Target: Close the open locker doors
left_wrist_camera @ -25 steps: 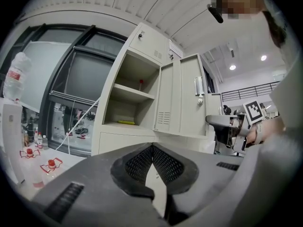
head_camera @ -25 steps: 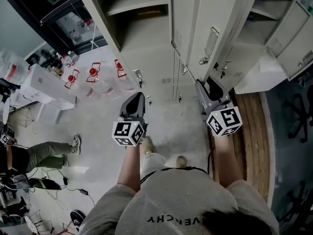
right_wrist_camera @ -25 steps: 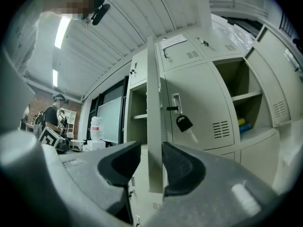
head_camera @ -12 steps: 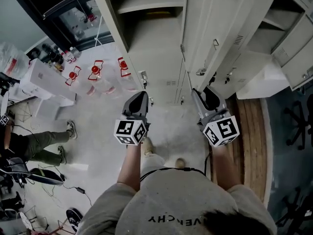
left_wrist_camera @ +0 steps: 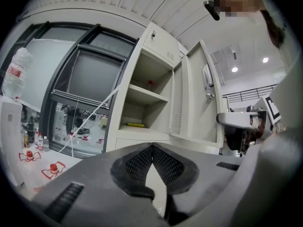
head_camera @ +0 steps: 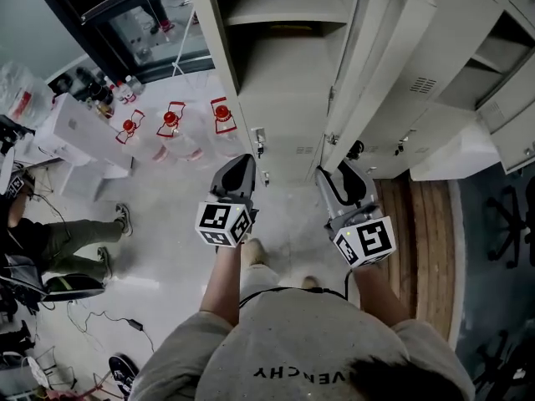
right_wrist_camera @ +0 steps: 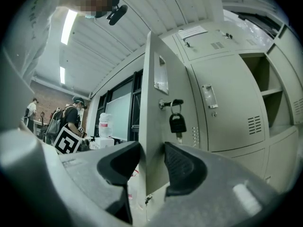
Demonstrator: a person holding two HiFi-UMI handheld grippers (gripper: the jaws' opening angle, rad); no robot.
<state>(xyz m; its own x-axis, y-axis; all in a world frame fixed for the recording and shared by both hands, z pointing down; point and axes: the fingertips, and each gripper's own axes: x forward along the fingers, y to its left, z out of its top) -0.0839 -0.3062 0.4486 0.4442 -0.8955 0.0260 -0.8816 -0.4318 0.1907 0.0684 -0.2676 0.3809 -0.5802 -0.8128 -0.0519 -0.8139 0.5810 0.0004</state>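
Observation:
Grey lockers stand in front of me. One tall locker (head_camera: 284,32) is open, with a shelf inside, also seen in the left gripper view (left_wrist_camera: 147,98). Its door (head_camera: 376,73) juts out toward me. My right gripper (head_camera: 338,170) is at the door's free edge, below the latch. In the right gripper view the door edge (right_wrist_camera: 158,126) lies between the jaws (right_wrist_camera: 151,160), under a hanging padlock (right_wrist_camera: 177,123). The pads look in touch with both sides while the jaws are opening. My left gripper (head_camera: 238,161) hangs in front of the locker, shut and empty (left_wrist_camera: 151,148).
Further right another locker (head_camera: 501,65) stands open with shelves (right_wrist_camera: 272,93). Bottles with red caps (head_camera: 171,124) and white boxes (head_camera: 75,140) sit on the floor at left, near a person's legs (head_camera: 75,241) and cables. A wooden strip (head_camera: 418,224) runs along the lockers.
My right gripper has shifted left and nearer, and the door has come leftward with it. The left gripper has hardly moved.

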